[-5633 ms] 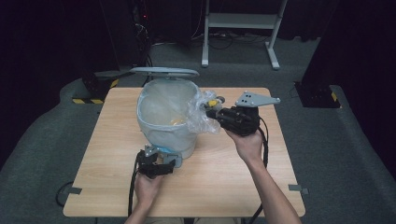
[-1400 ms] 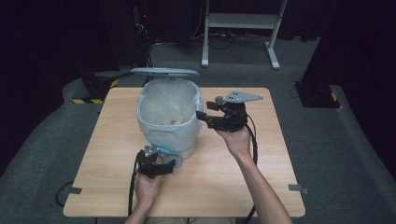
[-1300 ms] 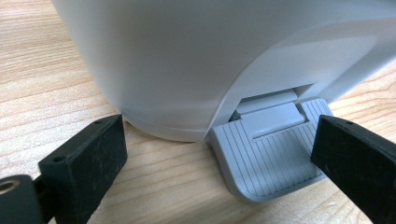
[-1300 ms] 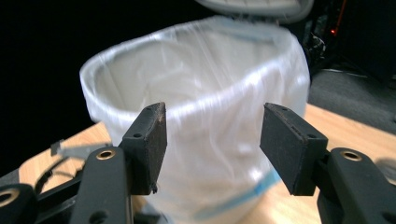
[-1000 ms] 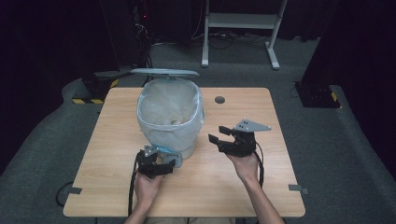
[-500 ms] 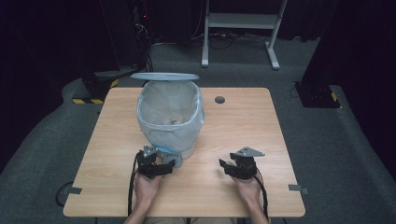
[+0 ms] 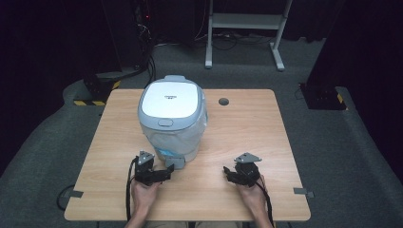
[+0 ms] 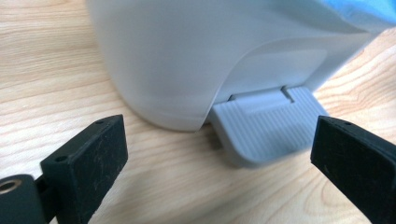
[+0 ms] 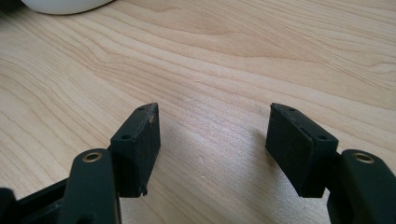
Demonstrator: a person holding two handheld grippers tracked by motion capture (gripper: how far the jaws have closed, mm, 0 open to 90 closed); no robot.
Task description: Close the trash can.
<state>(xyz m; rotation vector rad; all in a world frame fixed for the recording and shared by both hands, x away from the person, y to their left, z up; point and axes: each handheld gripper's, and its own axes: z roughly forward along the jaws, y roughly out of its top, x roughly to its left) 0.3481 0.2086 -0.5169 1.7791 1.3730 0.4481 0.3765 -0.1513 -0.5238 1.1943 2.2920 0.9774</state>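
Grey pedal (image 8: 268,133) of the lidded bin (image 7: 172,118) is framed just ahead of the open, empty left gripper (image 7: 159,175), apparently released; the right gripper (image 7: 236,175), jaws just widened and empty, is rested on the surface (image 7: 247,123).

1. Bin (image 7: 172,123): interior and contents concealed beneath closed lid (image 7: 168,102); lettering on lid too small to read.
2. Bin (image 8: 210,56) in left gripper view: cut off by top edge; blue patch (image 8: 369,9) at upper right corner cropped, identity not determinable.
3. Pedal (image 8: 268,126): hinge end tucked under bin body; contact with the black pads not determinable.
4. Left gripper (image 7: 159,175) in high view: jaw tips too small to separate from pedal (image 7: 175,163).
5. Right gripper (image 9: 212,149): body cropped by bottom edge of right gripper view; pale object (image 9: 65,4) at top edge cut off.
6. Forearms: cropped at bottom edge of high view.
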